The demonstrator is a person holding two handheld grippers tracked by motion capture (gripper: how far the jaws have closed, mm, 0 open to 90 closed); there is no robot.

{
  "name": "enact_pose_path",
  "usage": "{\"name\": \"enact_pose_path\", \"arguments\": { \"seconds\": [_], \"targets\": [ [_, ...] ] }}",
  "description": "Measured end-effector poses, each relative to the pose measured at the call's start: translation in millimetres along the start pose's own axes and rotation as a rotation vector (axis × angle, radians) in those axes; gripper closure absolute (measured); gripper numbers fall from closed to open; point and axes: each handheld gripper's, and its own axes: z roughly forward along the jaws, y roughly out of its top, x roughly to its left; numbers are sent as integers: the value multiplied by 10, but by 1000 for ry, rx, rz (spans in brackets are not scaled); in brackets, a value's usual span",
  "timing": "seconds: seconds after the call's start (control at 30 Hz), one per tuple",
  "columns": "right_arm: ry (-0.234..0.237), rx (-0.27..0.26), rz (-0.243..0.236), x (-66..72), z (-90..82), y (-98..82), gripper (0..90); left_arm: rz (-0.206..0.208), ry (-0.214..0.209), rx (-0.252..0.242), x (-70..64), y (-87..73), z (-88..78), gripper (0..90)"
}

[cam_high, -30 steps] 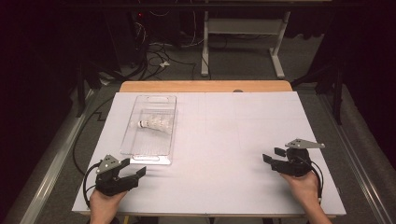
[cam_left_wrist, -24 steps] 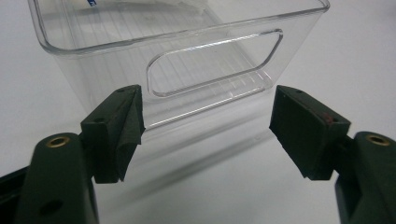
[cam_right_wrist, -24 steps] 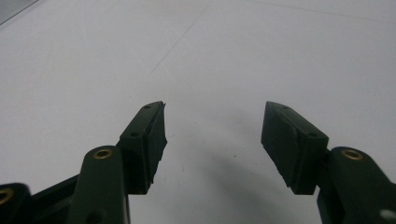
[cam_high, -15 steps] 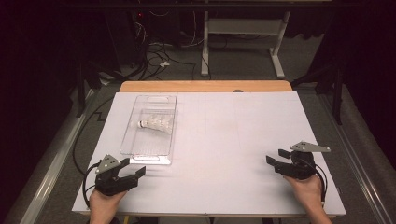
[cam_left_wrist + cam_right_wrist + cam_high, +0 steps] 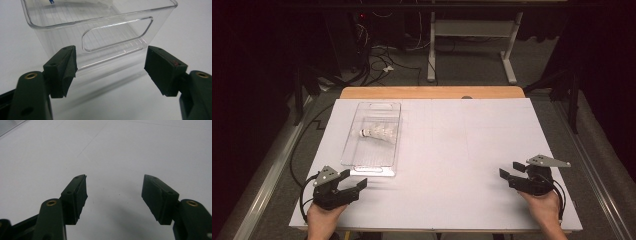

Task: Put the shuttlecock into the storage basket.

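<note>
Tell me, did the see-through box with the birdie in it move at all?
No. The clear box sits in the same spot near the white table's far left corner, its far end just short of the wooden edge.

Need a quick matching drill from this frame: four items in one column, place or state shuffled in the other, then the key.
1. shuttlecock
2. clear bin
3. left gripper
4. right gripper

A. open, at the table's near right, nothing between the jaws
B. lying inside the container
C. open, aimed at the bin's near handle wall
D. on the white table's left half

Pairs: 1-B, 2-D, 3-C, 4-A
</note>
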Motion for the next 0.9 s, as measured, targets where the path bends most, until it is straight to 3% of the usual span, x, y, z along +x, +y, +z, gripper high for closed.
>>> {"name": "enact_pose_path", "arguments": {
  "seconds": [0.5, 0.9],
  "targets": [
    [-8, -34, 29, -42, -89, -93, 362, -2, 2, -2, 3, -3, -12, 269],
    [-3, -37, 22, -41, -97, -148, 343, -5, 3, -4, 5, -7, -19, 269]
  ]
}}
